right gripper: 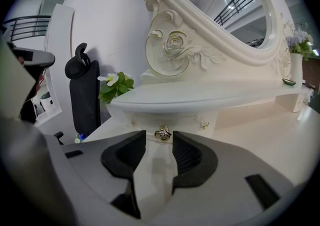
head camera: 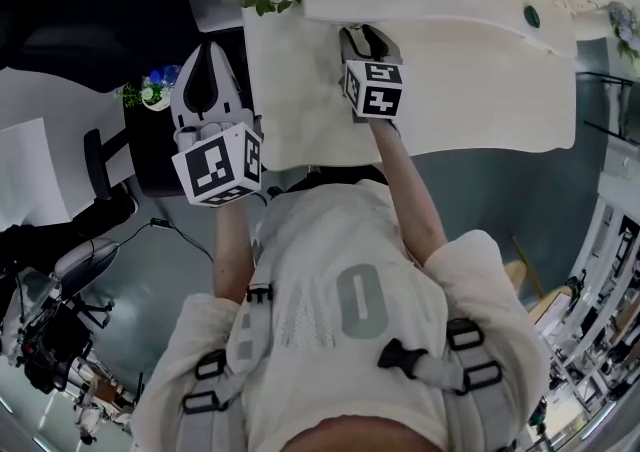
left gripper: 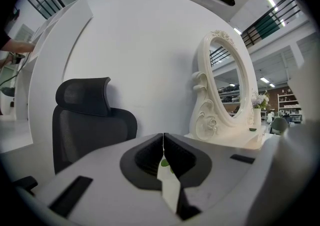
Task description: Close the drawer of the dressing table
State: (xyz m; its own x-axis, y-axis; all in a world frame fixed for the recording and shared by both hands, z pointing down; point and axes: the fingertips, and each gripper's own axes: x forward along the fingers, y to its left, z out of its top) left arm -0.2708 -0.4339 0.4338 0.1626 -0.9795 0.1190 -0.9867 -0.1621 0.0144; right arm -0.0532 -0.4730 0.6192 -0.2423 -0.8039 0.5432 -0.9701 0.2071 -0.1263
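Under the carved shelf at the foot of the oval mirror (right gripper: 220,5), centre of the right gripper view, sits the small drawer front (right gripper: 165,121) of the cream dressing table (head camera: 480,80), with a gold rose-shaped knob (right gripper: 162,133) in its middle. The right gripper (right gripper: 159,141) points straight at this knob. Its jaws stand apart with bare tabletop showing between them, and the knob lies at the far end of the gap, just past the tips. No view shows whether a jaw touches the knob or whether the drawer front is flush with the cabinet. Two smaller gold fittings flank the knob on the same front.

At centre left of that view, a green plant with a white flower (right gripper: 116,86) stands beside the shelf's end, next to a black office chair (right gripper: 85,95). At the right edge, a white vase of pale flowers (right gripper: 299,57) stands beside a small dark green dish (right gripper: 288,82).

From the head view, the right gripper reaches over the tabletop near its back edge. The left gripper (head camera: 207,60) hangs off the table's left side, above the dark chair. Its jaws are pressed together with nothing between them. The person wears a white shirt (head camera: 340,300) with grey harness straps.
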